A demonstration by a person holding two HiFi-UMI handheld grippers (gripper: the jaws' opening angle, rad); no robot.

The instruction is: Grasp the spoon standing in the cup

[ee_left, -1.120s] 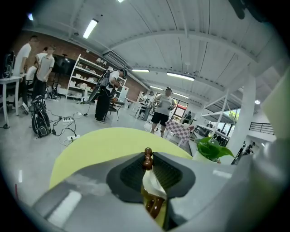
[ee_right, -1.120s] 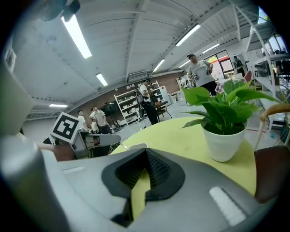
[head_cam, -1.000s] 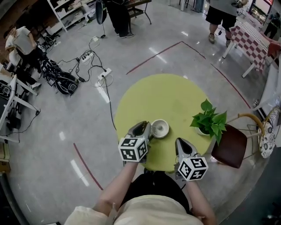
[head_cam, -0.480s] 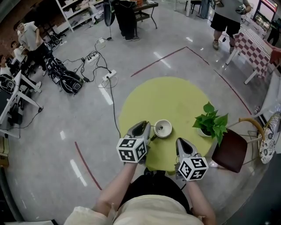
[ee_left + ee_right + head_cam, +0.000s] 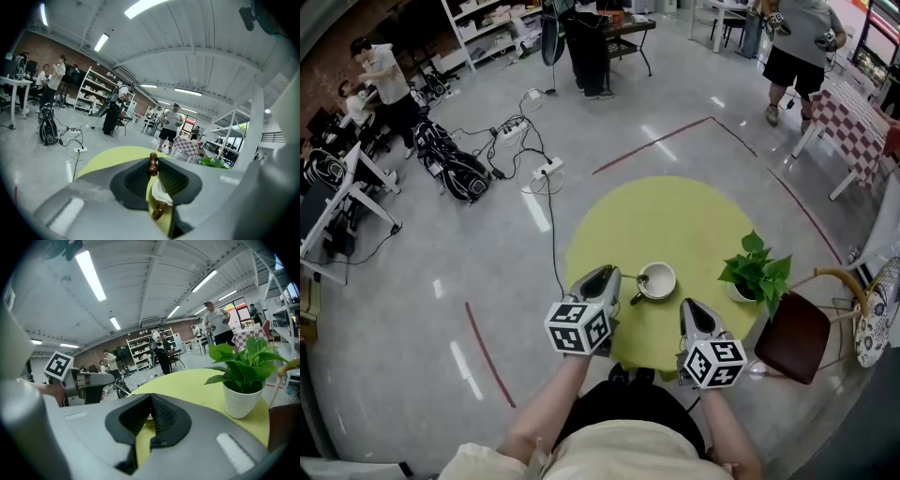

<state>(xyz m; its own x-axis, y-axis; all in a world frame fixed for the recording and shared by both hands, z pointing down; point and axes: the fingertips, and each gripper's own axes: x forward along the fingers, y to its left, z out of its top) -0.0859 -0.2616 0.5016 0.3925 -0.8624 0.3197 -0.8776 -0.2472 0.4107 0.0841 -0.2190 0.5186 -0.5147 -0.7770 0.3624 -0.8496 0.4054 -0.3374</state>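
A white cup [image 5: 658, 279] stands on the round yellow table [image 5: 675, 211] near its front edge. A brown spoon [image 5: 630, 279] with a knobbed handle leans out of the cup to the left. My left gripper [image 5: 614, 278] is shut on that handle. In the left gripper view the spoon's knob [image 5: 153, 165] sticks up between the pads, with the cup [image 5: 161, 191] just beyond and below. My right gripper [image 5: 692, 309] hovers right of the cup over the table's front, its jaws shut and nothing between them [image 5: 151, 401].
A potted green plant [image 5: 755, 272] stands at the table's right edge, close to my right gripper. A brown chair [image 5: 792, 333] sits to the right. Cables and a power strip [image 5: 546, 171] lie on the floor at left. People stand farther off.
The whole view has slid as the head moved. The left gripper's tips now stand a little farther from the cup, with the spoon handle showing between them. The right gripper holds its place.
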